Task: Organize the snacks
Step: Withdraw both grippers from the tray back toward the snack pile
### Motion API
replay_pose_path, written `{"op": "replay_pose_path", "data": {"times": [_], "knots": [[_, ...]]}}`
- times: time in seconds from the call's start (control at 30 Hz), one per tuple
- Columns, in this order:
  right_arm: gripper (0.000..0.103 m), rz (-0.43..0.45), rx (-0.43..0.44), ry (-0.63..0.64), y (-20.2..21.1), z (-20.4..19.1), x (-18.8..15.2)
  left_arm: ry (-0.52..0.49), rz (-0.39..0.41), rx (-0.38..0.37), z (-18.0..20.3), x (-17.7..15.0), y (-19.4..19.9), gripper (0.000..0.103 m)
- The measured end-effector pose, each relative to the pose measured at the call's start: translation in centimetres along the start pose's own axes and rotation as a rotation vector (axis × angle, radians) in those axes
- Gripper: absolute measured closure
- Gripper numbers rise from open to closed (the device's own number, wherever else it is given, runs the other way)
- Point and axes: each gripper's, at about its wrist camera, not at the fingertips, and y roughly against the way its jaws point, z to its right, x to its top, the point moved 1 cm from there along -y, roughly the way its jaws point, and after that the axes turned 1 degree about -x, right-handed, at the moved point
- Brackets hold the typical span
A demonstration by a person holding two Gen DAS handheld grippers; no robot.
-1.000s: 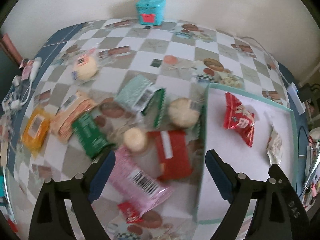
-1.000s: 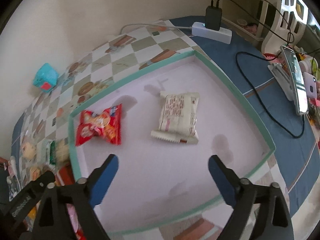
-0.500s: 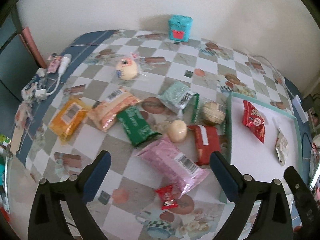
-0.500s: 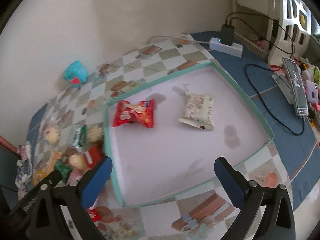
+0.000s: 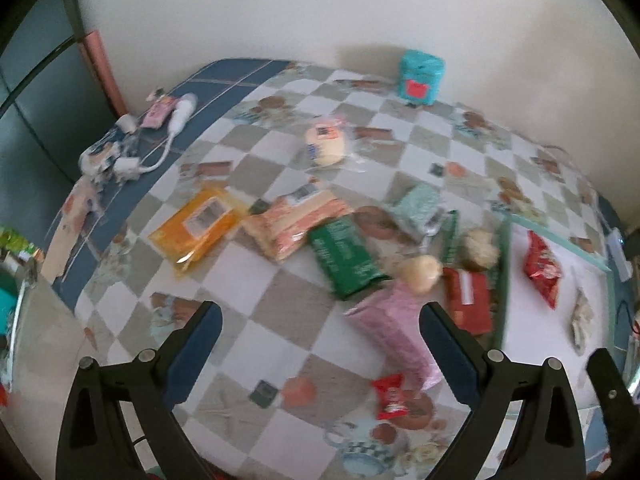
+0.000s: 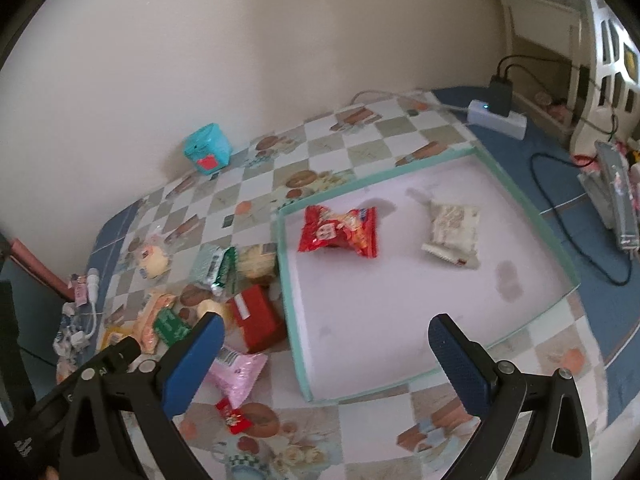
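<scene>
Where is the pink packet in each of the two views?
Left wrist: the pink packet lies low and right of centre, partly behind the right finger of the left claw.
Right wrist: it lies low and left.
Shared landmark: the red box beside it, next to the tray.

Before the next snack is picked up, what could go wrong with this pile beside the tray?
1. The snacks lie crowded and overlapping: the round bun rests against the pink packet and the red box, so the open left gripper may catch two at once.
2. The red box touches the tray wall, so pushing it could shift the tray.
</scene>
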Motion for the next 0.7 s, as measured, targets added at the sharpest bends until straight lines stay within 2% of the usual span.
{"op": "replay_pose_path", "data": {"times": [0.13, 0.33, 0.47, 0.6, 0.7], "knots": [[0.000, -0.036, 0.022, 0.025, -0.7, -1.1, -0.5, 0.050, -0.072, 0.046, -2.6, -0.1, -1.7, 0.004], [0.000, -0.075, 0.024, 0.116, -1.7, -3.7, -1.8, 0.112, -0.142, 0.036, -5.1, -0.4, -3.4, 0.004], [0.000, -0.147, 0.048, 0.188, -3.2, -5.6, -3.3, 0.075, -0.200, -0.003, -4.3, -0.7, -4.7, 0.004], [0.000, -0.216, 0.005, 0.253, -4.8, -6.6, -4.7, 0.021, -0.253, -0.013, -2.9, -1.2, -5.8, 0.004], [0.000, -0.272, -0.018, 0.231, -5.9, -6.0, -5.0, 0.008, -0.296, -0.041, -2.2, -1.7, -6.7, 0.004]]}}
